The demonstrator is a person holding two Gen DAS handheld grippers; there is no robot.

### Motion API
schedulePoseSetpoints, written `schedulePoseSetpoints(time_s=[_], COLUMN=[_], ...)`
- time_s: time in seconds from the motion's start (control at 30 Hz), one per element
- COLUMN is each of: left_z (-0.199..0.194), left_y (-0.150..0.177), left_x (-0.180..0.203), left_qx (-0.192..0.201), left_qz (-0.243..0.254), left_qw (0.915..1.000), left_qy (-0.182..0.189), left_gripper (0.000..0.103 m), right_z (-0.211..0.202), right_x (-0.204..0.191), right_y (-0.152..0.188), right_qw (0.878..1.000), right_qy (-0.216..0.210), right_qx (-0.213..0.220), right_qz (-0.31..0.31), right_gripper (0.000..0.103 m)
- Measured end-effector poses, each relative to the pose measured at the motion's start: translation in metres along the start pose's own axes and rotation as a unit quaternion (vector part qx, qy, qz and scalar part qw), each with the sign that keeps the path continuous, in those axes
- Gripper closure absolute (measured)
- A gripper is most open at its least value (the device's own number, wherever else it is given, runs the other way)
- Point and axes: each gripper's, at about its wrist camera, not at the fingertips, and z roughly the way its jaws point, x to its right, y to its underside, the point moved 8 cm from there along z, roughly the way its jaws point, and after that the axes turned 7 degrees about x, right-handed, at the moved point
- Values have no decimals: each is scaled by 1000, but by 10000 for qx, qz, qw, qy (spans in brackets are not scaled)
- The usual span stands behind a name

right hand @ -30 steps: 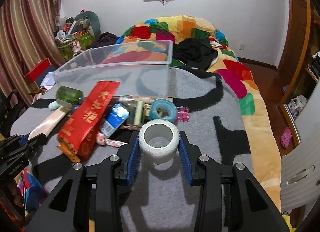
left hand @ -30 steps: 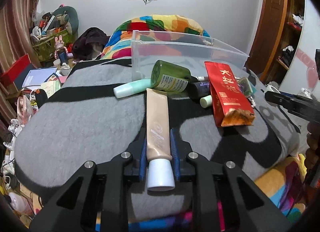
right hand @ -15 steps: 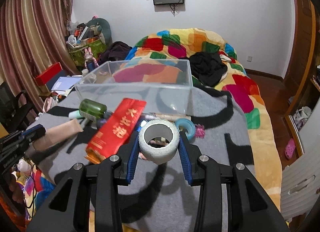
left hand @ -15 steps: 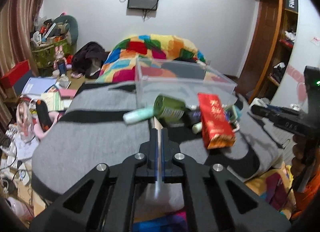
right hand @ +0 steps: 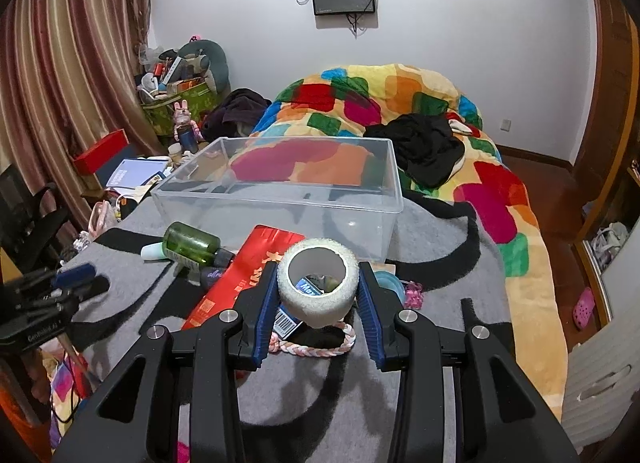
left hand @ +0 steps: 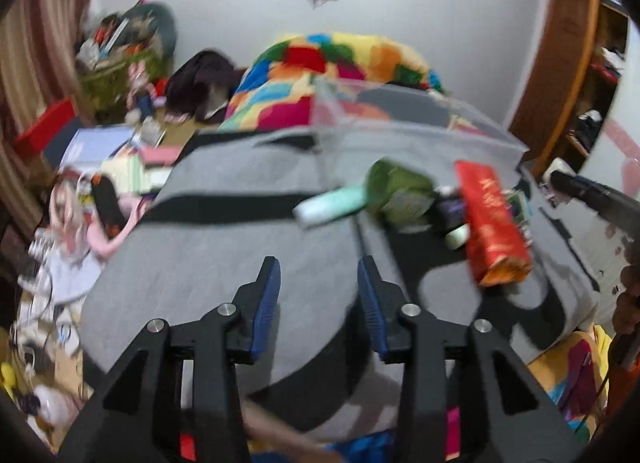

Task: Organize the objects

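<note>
Left wrist view (blurred). The left gripper [left hand: 318, 277] has its jaws opening, with nothing but grey blanket [left hand: 208, 263] showing between the blue pads [left hand: 266, 303]. A beige blurred shape [left hand: 280, 433] lies below and behind the jaws, at the picture's lower edge; what it is cannot be told. Ahead of the fingertips and slightly to the right lie a pale green tube [left hand: 332, 205], a green bottle [left hand: 400, 191] and a red packet [left hand: 494, 223], the packet furthest right. Beyond them stands the clear plastic bin [left hand: 420, 131]. At the far right edge part of the other gripper and a hand [left hand: 628, 295] show.

Right wrist view (sharp). The right gripper [right hand: 318, 291] pinches a white tape roll [right hand: 318, 283] between its blue pads, hole facing the camera, raised off the blanket. Beneath the roll lie a braided cord loop [right hand: 320, 349] and a small barcoded pack [right hand: 288, 321]. Just left of the jaws lies the red packet [right hand: 240, 279]; further left, the green bottle [right hand: 192, 243]. Right of the jaws sit a blue tape ring [right hand: 388, 283] and a pink trinket [right hand: 412, 289]. Straight ahead stands the clear plastic bin [right hand: 280, 199], upright on the bed, with nothing visible inside. The left gripper [right hand: 60, 287] shows at the far left.
</note>
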Motion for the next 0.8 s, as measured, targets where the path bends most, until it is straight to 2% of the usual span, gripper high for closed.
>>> schedulePoseSetpoints(time_s=[0.1, 0.27, 0.4, 0.43, 0.57, 0.73, 0.8], left_z=[-11, -46, -76, -80, -79, -64, -59], left_y=[14, 25, 24, 25, 45, 82, 97], left_x=[-17, -37, -52, -57, -74, -81, -76], left_qx=[23, 365, 685, 692, 409, -234, -420], left_qz=[-155, -572, -725, -735, -874, -1092, -1016], left_qw=[9995, 9972, 9936, 9929, 9919, 9907, 9912], left_qy=[-273, -314, -538, -625, -821, -771, -741], left_gripper=[45, 42, 27, 27, 27, 27, 27], right_z=[5, 12, 15, 15, 15, 15, 15], right_x=[1, 0, -1, -1, -4, -9, -11], right_y=[3, 7, 10, 11, 13, 15, 16], right_qw=[10000, 9999, 9998, 9998, 9997, 9996, 9996], right_qy=[-33, -67, -97, -108, -140, -173, -180], right_qx=[-59, -125, -172, -176, -189, -215, -217], right_qz=[41, 26, 28, 31, 45, 11, -8], right_gripper=[68, 68, 68, 68, 68, 68, 68])
